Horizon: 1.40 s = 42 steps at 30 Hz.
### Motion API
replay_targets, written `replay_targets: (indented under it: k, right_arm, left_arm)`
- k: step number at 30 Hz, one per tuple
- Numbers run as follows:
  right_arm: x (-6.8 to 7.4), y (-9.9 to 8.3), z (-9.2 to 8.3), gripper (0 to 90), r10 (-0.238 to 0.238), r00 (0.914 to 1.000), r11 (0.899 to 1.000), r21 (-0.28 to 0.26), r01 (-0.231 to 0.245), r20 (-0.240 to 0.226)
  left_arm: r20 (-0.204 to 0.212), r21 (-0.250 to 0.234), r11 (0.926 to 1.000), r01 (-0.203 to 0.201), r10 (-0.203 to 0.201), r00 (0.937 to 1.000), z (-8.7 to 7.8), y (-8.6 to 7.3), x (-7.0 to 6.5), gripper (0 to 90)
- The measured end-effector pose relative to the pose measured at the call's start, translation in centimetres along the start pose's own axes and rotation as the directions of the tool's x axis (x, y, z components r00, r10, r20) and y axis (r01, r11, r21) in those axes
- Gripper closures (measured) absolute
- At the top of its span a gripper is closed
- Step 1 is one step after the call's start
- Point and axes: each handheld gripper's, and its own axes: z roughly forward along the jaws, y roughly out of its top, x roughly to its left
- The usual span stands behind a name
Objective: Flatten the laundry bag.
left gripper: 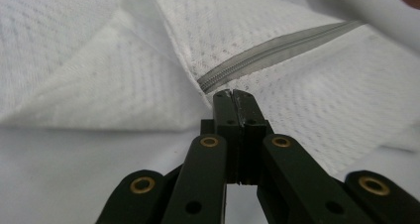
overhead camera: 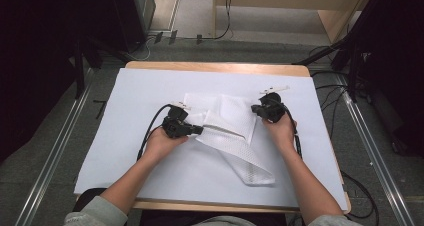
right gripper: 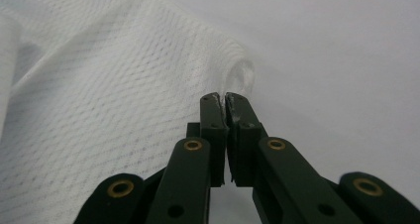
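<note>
Two grippers [overhead camera: 197, 130] [overhead camera: 256, 110], one mesh garment [overhead camera: 235, 136]

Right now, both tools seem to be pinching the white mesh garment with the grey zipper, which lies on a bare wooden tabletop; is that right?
Not quite: the white mesh garment with the grey zipper lies on a white sheet covering the table, as the high view shows. The left tool and right tool are indeed shut on its fabric.
</note>
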Motion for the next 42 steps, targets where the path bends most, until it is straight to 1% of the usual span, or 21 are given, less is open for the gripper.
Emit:
replay_targets:
  k: [1,2,4,6,8,11,17,18,21,22,24,27,29,31,33,36,37,38,39,40,42]
  right_arm:
    - [-0.6,0.6,-0.2,88.6,0.003,0.9999,1.000,-0.002,-0.003,0.017]
    - [-0.6,0.6,-0.2,88.6,0.003,0.9999,1.000,-0.002,-0.003,0.017]
    - [-1.4,1.3,0.0,88.6,0.010,0.9994,1.000,0.008,-0.010,0.033]
    - [-1.6,1.5,0.1,88.6,0.008,0.9994,1.000,0.009,-0.008,0.033]
    - [-2.4,2.0,0.4,88.6,0.024,0.9988,1.000,0.014,-0.025,0.043]
    - [-2.9,2.7,0.7,88.6,0.032,0.9979,0.999,0.025,-0.033,0.057]
    - [-3.7,3.6,1.0,88.5,0.043,0.9957,0.999,0.022,-0.045,0.082]
    - [-4.1,3.7,1.0,87.7,0.057,0.9943,0.998,0.028,-0.060,0.090]
    - [-4.5,3.6,1.2,79.0,0.101,0.9914,0.994,0.025,-0.103,0.083]
    - [-4.5,3.5,1.2,79.0,0.107,0.9914,0.994,0.021,-0.109,0.074]
    - [-4.5,3.5,1.2,73.8,0.109,0.9920,0.994,0.024,-0.111,0.063]
    - [-3.9,3.4,0.2,70.6,0.082,0.9949,0.996,0.019,-0.083,0.059]
    - [-3.7,3.3,-0.2,71.4,0.081,0.9953,0.997,0.010,-0.081,0.053]
    - [-3.2,2.5,-1.1,81.5,0.083,0.9964,0.997,-0.005,-0.083,0.014]
    - [-2.6,1.7,-1.5,87.7,0.073,0.9970,0.997,-0.006,-0.074,-0.025]
    - [-1.9,0.9,-1.6,88.2,0.064,0.9972,0.998,0.007,-0.064,-0.038]
    - [-1.3,0.1,-1.8,86.8,0.051,0.9977,0.999,0.012,-0.050,-0.044]
    - [-1.3,0.1,-1.8,86.8,0.051,0.9977,0.999,0.012,-0.050,-0.044]
    - [-1.0,-0.2,-1.9,85.6,0.052,0.9975,0.998,0.018,-0.052,-0.047]
    - [-0.6,-0.7,-2.2,82.2,0.036,0.9981,0.999,0.031,-0.034,-0.050]
    - [-0.4,-1.0,-2.4,82.1,0.030,0.9983,0.999,0.033,-0.029,-0.049]
  left_arm:
    - [0.001,-0.001,0.9999,-0.014,0.014,0.9999,-0.9,-0.3,-0.3,90.0]
    - [0.001,-0.001,0.9999,-0.014,0.014,0.9999,-0.9,-0.3,-0.3,90.0]
    - [-0.012,0.005,0.9994,-0.034,0.034,0.9994,-2.3,-1.3,-0.8,90.0]
    - [-0.017,0.008,0.9994,-0.035,0.035,0.9992,-2.8,-1.8,-0.8,90.0]
    - [-0.034,0.004,0.9998,-0.018,0.019,0.9993,-4.3,-3.3,-0.5,90.0]
    - [-0.049,-0.004,1.0000,-0.001,0.001,0.9988,-5.6,-4.4,-0.1,90.0]
    - [-0.076,-0.005,0.9997,0.022,-0.022,0.9969,-7.0,-5.8,0.7,90.0]
    - [-0.082,0.002,0.9994,0.035,-0.035,0.9960,-7.3,-6.2,1.0,90.0]
    - [-0.098,0.011,0.9989,0.046,-0.044,0.9942,-7.4,-6.6,1.4,90.0]
    - [-0.098,0.011,0.9989,0.046,-0.044,0.9942,-7.4,-6.6,1.4,90.0]
    - [-0.108,0.019,0.9988,0.044,-0.042,0.9933,-7.5,-6.7,1.5,90.0]
    - [-0.104,0.021,0.9983,0.055,-0.053,0.9932,-7.7,-6.9,1.7,90.0]
    - [-0.108,0.019,0.9981,0.058,-0.056,0.9926,-7.7,-7.1,1.7,90.0]
    - [-0.109,0.031,0.9977,0.060,-0.056,0.9925,-7.7,-7.3,1.8,90.0]
    - [-0.112,0.029,0.9973,0.067,-0.064,0.9917,-7.9,-7.5,2.0,90.0]
    - [-0.107,0.018,0.9973,0.071,-0.069,0.9919,-8.2,-7.5,2.1,89.9]
    - [-0.109,0.010,0.9975,0.070,-0.069,0.9917,-8.4,-7.6,2.0,87.4]
    - [-0.109,0.010,0.9975,0.070,-0.069,0.9917,-8.4,-7.6,2.0,86.9]
    - [-0.118,0.009,0.9979,0.065,-0.063,0.9910,-8.5,-7.6,2.0,86.9]
    - [-0.116,0.001,0.9979,0.064,-0.064,0.9912,-8.5,-7.5,2.1,84.7]
    - [-0.122,-0.012,0.9969,0.077,-0.078,0.9895,-8.4,-6.9,2.4,83.8]
